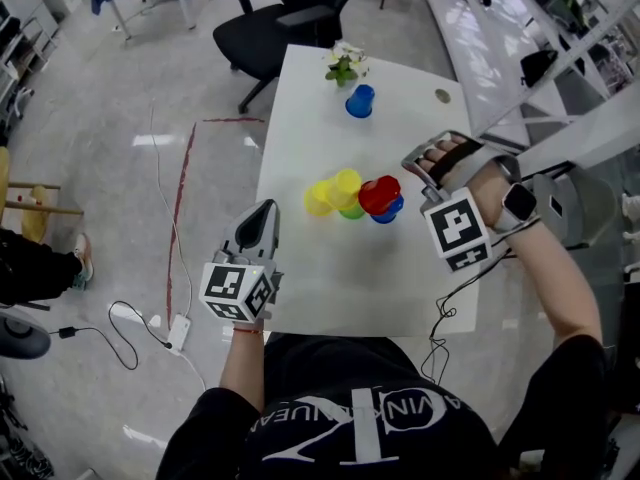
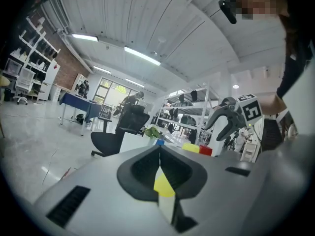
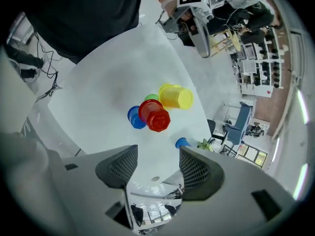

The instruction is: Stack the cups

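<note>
A white table (image 1: 330, 268) stands on a grey workshop floor, and the left gripper (image 1: 262, 213) is at its near-left edge, jaws pressed together with nothing between them. At the table's middle, yellow cups (image 1: 335, 192), a green cup (image 1: 352, 211), a red cup (image 1: 379, 195) and a blue cup (image 1: 392, 211) crowd together, touching, while a second blue cup (image 1: 360, 100) stands apart at the far end near a small plant (image 1: 344, 65). Just right of the cluster is the right gripper (image 3: 158, 163), jaws apart and empty.

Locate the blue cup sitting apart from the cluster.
Head view: the blue cup sits at the far end of the table, beside the small plant.
</note>
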The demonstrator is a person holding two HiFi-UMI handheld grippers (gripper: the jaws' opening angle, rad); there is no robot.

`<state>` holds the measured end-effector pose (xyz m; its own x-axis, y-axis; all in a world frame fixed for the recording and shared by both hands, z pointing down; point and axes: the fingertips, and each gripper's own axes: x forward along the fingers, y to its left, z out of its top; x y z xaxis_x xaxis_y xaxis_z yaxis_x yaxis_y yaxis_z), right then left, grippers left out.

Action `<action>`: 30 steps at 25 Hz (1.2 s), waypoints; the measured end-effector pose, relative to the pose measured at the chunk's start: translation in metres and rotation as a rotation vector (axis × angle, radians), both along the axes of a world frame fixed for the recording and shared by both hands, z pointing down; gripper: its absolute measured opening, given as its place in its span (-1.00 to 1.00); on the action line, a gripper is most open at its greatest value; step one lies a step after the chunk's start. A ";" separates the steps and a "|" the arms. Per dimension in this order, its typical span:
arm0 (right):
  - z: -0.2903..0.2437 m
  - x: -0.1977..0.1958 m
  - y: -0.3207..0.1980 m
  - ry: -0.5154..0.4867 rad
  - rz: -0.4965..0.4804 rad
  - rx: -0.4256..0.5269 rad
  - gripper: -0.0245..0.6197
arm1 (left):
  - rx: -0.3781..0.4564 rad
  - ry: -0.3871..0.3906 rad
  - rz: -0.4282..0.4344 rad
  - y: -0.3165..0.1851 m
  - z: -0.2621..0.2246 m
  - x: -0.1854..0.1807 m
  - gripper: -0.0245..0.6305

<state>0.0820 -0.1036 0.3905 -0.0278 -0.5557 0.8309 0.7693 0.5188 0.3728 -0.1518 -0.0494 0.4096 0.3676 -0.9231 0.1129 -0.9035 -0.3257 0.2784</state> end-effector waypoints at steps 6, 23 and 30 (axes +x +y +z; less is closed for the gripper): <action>-0.005 0.016 -0.020 -0.237 0.174 -0.099 -0.24 | -0.020 0.001 -0.010 -0.009 0.003 0.001 -0.91; 0.076 -0.005 -0.144 -1.102 0.805 -0.468 -0.66 | -0.103 -0.061 -0.100 -0.017 0.033 -0.005 -0.91; 0.098 -0.040 -0.210 -1.326 0.961 -0.549 -0.33 | -0.124 -0.097 -0.150 -0.016 0.038 -0.012 -0.91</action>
